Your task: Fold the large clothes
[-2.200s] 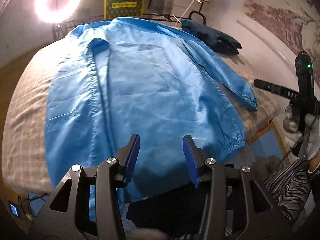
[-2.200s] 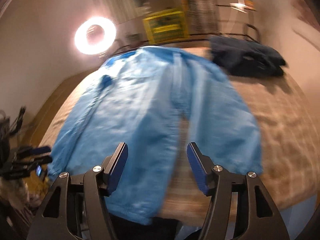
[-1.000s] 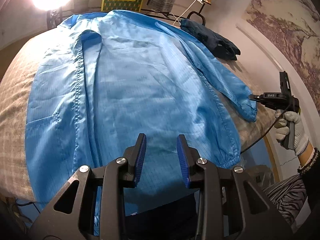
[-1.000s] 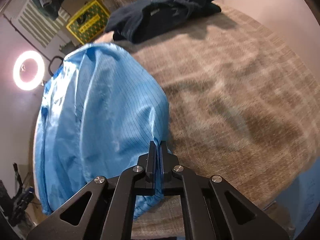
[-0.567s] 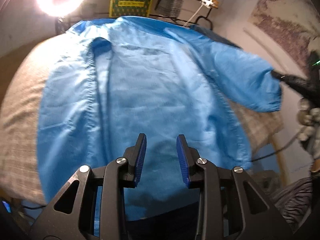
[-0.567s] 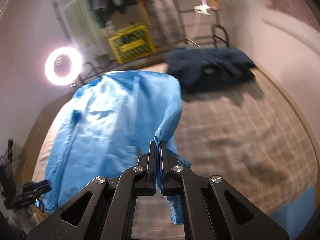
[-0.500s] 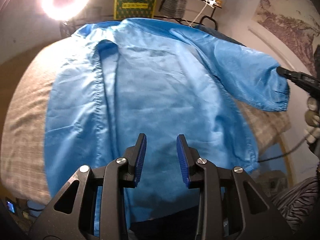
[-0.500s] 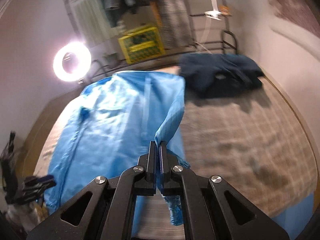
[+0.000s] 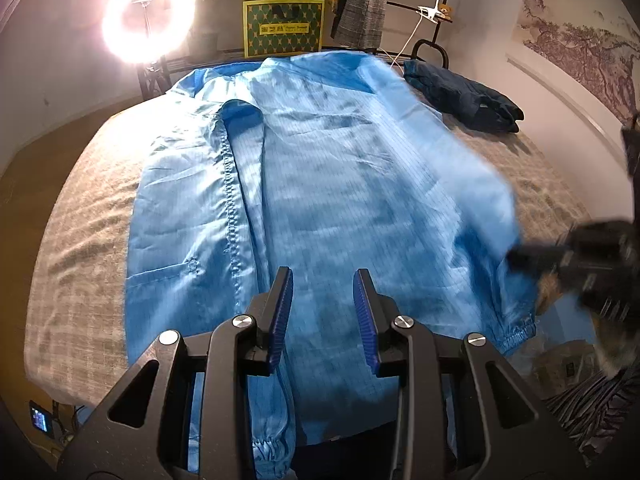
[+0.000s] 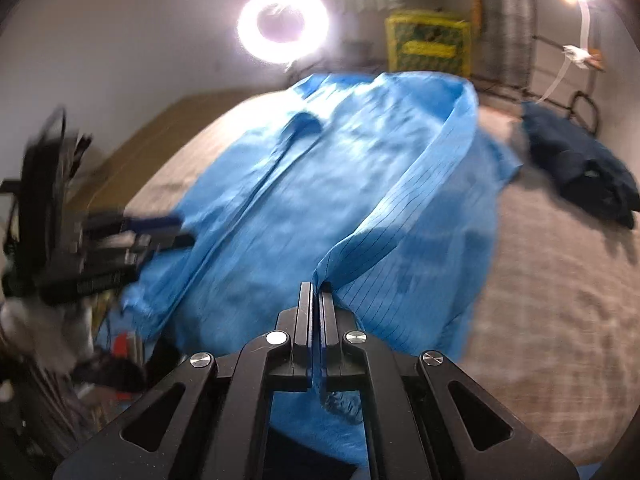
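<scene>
Blue, thin and slightly glossy, with a fine pinstripe grid, the jacket is lying front-up on the bed, which is wearing a coarse grey-beige checked cover. Its long axis is running from the collar at the far end, near the ring light, down to the gathered hem hanging over the near edge. A stitched placket is running down the middle, and a patch pocket is showing on the side nearer the left gripper. The left gripper is hovering over the lower body of the jacket, its ribbed blue pads spread apart and holding nothing. The right gripper is pinching the sleeve close to its elastic cuff, jaws pressed together on the cloth; the sleeve is rising off the bed in a long fold that slants across the jacket's right side. A dark navy garment is lying folded at the far right corner of the bed, well apart from the jacket. A yellow-green patterned crate is standing beyond the bed; its contents cannot be made out.
</scene>
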{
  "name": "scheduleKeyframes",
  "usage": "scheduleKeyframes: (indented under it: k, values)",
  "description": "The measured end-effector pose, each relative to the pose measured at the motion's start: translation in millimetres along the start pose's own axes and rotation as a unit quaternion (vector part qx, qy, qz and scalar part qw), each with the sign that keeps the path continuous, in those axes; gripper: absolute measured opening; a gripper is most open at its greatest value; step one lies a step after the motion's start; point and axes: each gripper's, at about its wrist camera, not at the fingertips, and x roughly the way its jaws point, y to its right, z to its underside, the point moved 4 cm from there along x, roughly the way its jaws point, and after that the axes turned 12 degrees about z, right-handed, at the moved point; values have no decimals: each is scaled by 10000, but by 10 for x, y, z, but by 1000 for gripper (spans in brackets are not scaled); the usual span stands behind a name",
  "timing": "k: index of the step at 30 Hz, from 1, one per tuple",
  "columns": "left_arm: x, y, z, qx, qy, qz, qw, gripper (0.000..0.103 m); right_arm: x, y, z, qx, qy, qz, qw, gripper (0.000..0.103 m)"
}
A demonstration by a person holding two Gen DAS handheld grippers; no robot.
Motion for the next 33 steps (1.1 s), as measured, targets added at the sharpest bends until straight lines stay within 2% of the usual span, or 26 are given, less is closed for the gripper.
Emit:
scheduleKeyframes:
  k: [4, 9, 13, 15, 17, 19, 22, 24, 28, 29, 30, 31, 33]
  values:
    - [8, -29, 4, -44, -21, -1, 10000, 32, 227, -341, 205, -525, -331, -160, 9979, 1]
    - [59, -94, 20, -228, -105, 78, 9997, 32, 382, -486, 382, -762, -611, -356, 9946, 1]
    - [142, -90, 46, -405, -216, 309, 9985, 32, 360, -537, 477, -916, -647, -586, 9920, 2]
    - [214, -71, 68, -568, -341, 564, 9962, 32, 325, -534, 514, -952, -701, -790, 9898, 4]
    - [292, -29, 100, -786, -493, 874, 9918, 40, 260, -493, 553, -936, -698, -890, 9892, 6]
    - [367, 26, 120, -982, -591, 1170, 9865, 53, 156, -360, 566, -723, -646, -1034, 9899, 6]
    - [488, 128, 143, -1151, -791, 1490, 9789, 53, -24, -19, 553, -80, -455, -1218, 9915, 6]
    - [606, 214, 178, -1202, -967, 1613, 9748, 53, -84, 291, 561, 471, -388, -1065, 9924, 7]
    - [811, 320, 265, -1295, -1292, 1727, 9678, 53, -24, 765, 713, 1394, -563, -985, 9837, 7]
    - [857, 332, 297, -1302, -1370, 1677, 9675, 52, 21, 824, 753, 1558, -656, -1005, 9805, 7]
    - [901, 338, 329, -1303, -1438, 1635, 9673, 42, 77, 865, 802, 1709, -770, -1065, 9765, 8]
    - [929, 338, 351, -1304, -1479, 1602, 9672, 24, 116, 871, 837, 1781, -848, -1145, 9736, 10]
    - [949, 324, 389, -1259, -1473, 1544, 9688, 8, 218, 835, 885, 1817, -1027, -1258, 9698, 21]
